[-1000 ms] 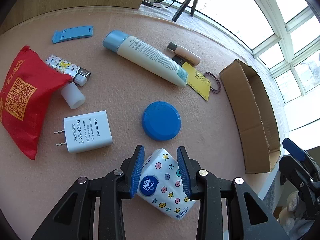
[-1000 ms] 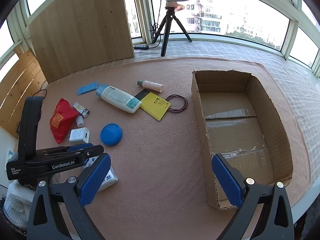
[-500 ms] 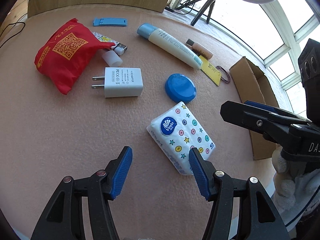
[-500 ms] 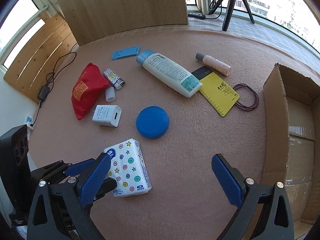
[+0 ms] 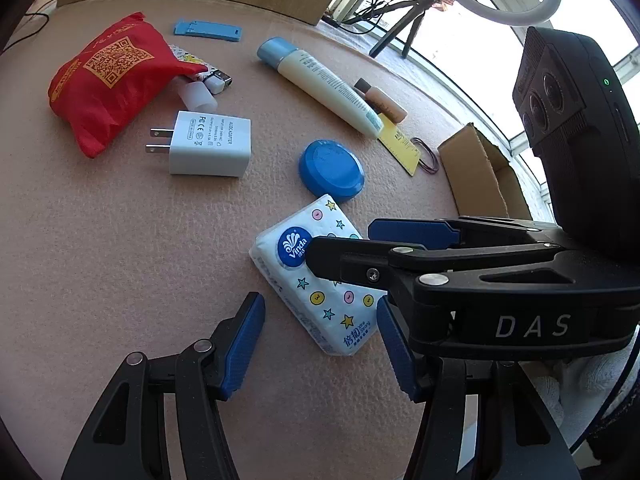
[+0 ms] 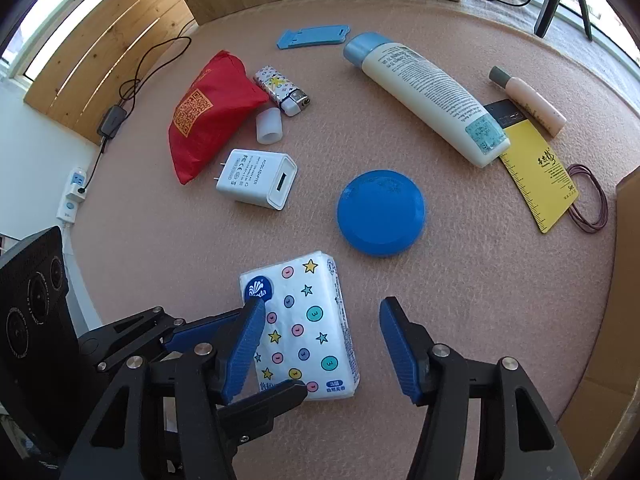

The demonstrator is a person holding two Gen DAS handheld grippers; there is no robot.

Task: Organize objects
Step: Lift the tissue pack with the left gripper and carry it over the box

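A white tissue pack printed with stars and dots lies flat on the pink table mat. My right gripper is open and straddles it, the left finger over the pack's left edge. In the left wrist view that right gripper reaches in from the right across the tissue pack. My left gripper is open just short of the pack's near end, holding nothing. The open cardboard box stands at the table's right side.
Spread over the mat are a blue lid, white charger, red pouch, lighter, white cap, lotion tube, small tube, yellow ruler, hair bands and blue stand.
My left gripper let go of the tissue pack, opened and drew back. My right gripper swung from the box side down over the pack, its fingers closer together than before.
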